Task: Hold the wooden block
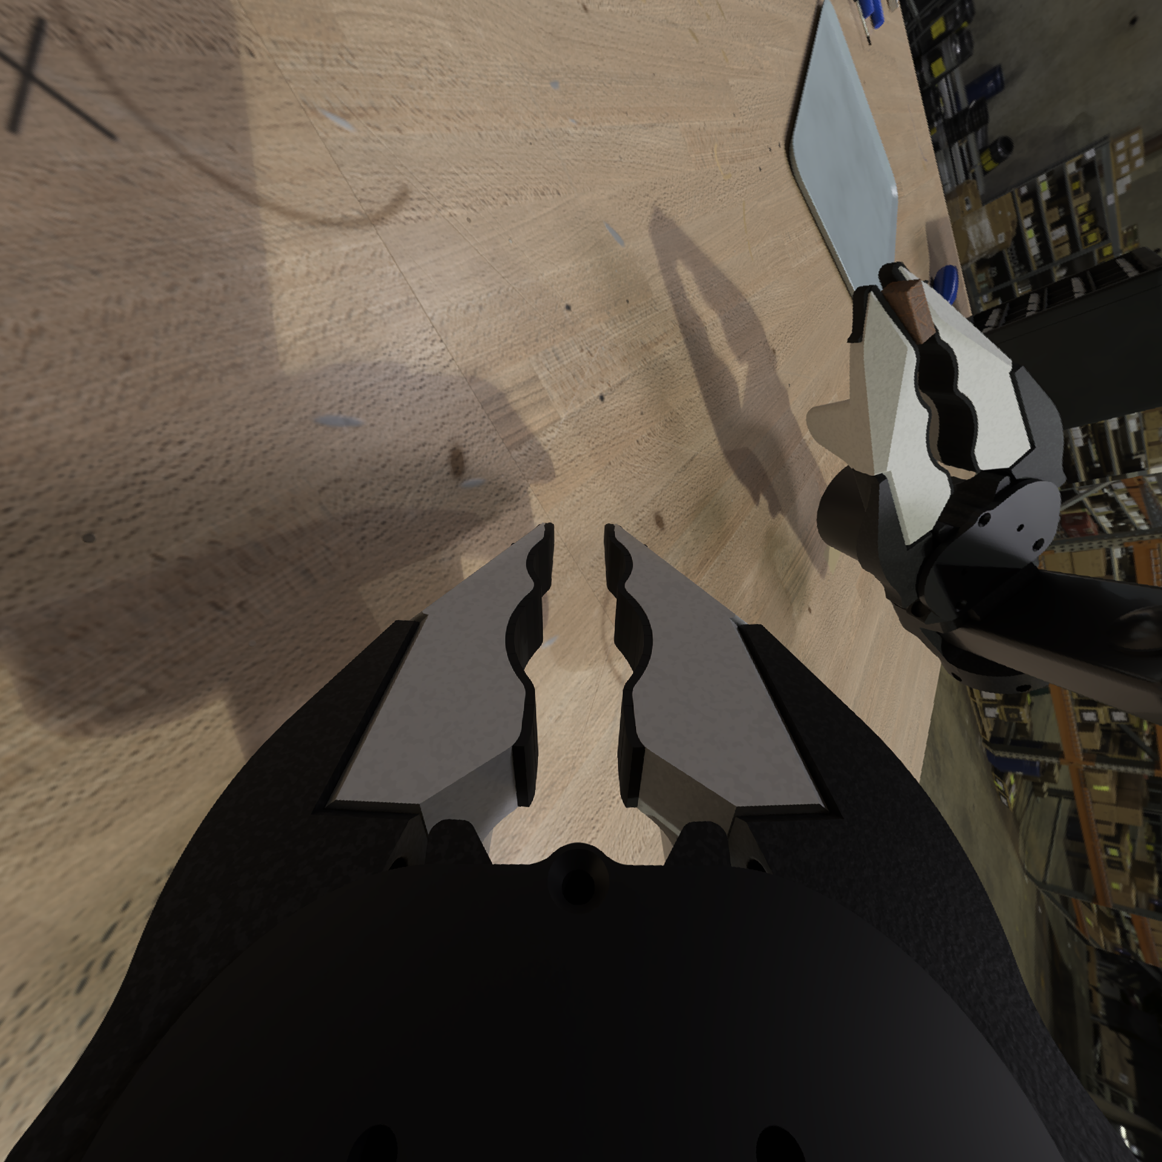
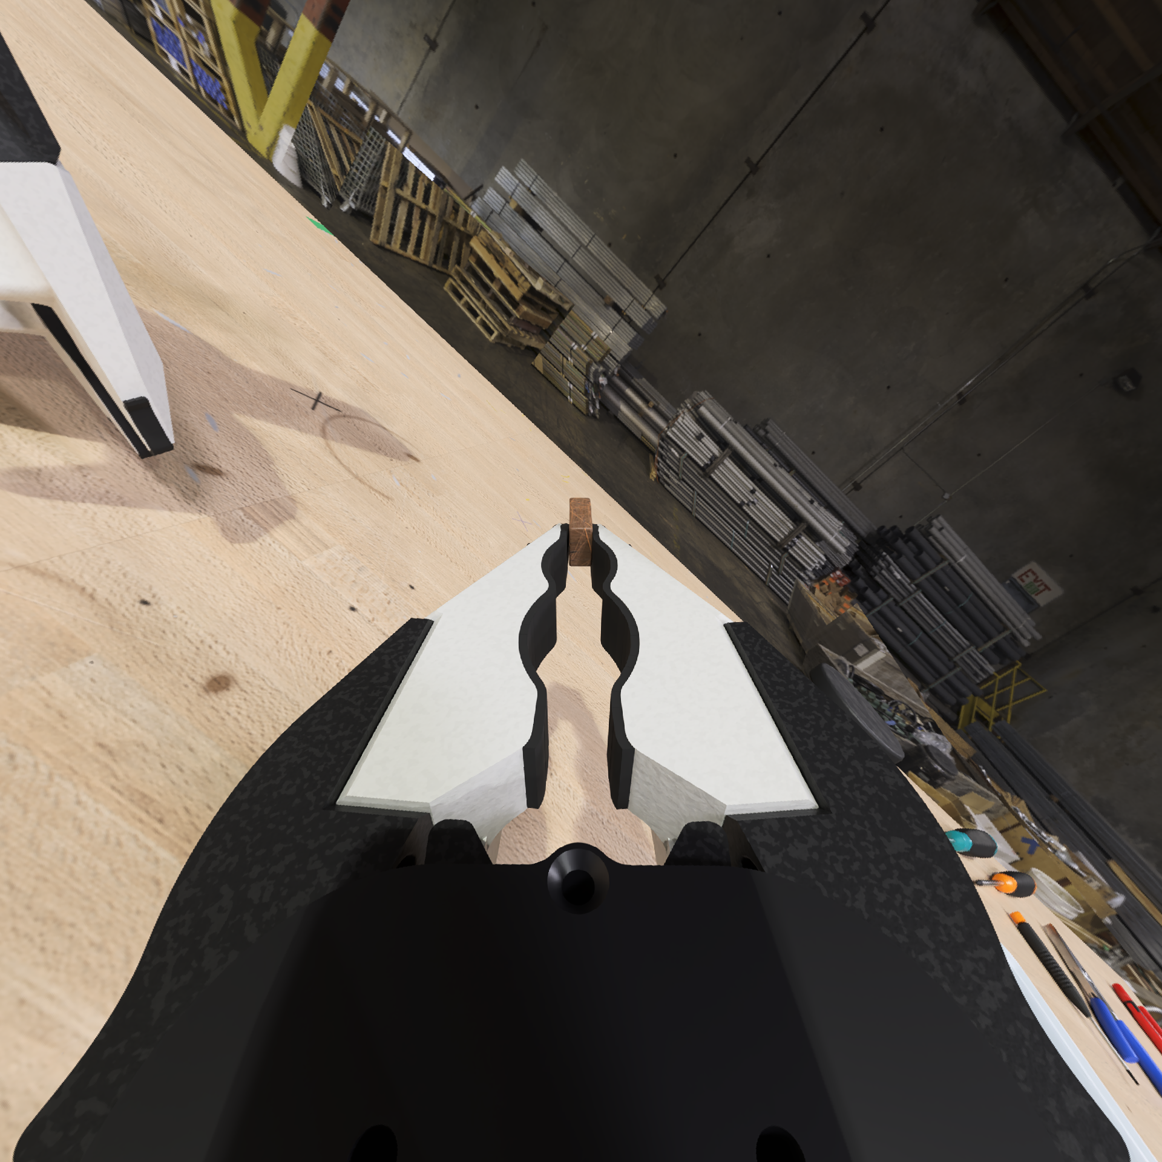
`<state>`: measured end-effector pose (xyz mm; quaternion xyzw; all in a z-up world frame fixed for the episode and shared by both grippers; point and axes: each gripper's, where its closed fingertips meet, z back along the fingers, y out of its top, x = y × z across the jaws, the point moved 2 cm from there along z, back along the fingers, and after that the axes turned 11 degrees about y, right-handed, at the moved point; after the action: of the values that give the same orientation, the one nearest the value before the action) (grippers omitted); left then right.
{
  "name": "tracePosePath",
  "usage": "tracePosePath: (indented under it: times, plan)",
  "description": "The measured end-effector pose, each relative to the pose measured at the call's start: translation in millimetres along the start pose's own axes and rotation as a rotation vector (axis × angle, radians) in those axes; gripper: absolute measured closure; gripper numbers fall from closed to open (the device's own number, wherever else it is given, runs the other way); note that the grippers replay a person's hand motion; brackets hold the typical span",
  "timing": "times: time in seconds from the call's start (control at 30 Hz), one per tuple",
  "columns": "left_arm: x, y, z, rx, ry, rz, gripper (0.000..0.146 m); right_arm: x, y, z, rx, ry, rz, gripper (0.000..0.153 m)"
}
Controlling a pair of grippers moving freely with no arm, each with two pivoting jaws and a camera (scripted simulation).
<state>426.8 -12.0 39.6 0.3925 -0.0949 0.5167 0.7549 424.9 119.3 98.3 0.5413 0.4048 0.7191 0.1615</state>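
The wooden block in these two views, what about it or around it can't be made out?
- Wooden block, right wrist view: only its end shows at the right gripper tips; its length runs away from the camera.
- Wooden block, left wrist view: the right gripper fingers cover most of it.
- White tray, left wrist view: far end cut off by the top edge.
- Tools, right wrist view: partly cut off by the right edge, too small to identify fully.

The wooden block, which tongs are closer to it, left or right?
Right. The right tongs are shut on the wooden block, pinching it at their tips. The left tongs hang open and empty over the table, well apart from it.
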Motion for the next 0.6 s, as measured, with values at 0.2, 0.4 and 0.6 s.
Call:
tracePosePath:
  times: [0.2, 0.4, 0.6]
  plan:
    - [-6.4, 3.0, 2.4, -0.009, 0.03, -0.059, 0.13, -1.6, 1.7, -0.8, 0.007, 0.01, 0.012, 0.147]
    - [0.9, 15.8, 6.0, 0.026, 0.015, -0.149, 0.129, -2.7, 5.2, -3.5, 0.015, 0.016, 0.032, 0.147]
    - [14.7, 20.5, -5.6, -0.012, 0.038, -0.448, 0.138, -2.9, 7.8, -8.1, 0.009, 0.027, 0.072, 0.147]
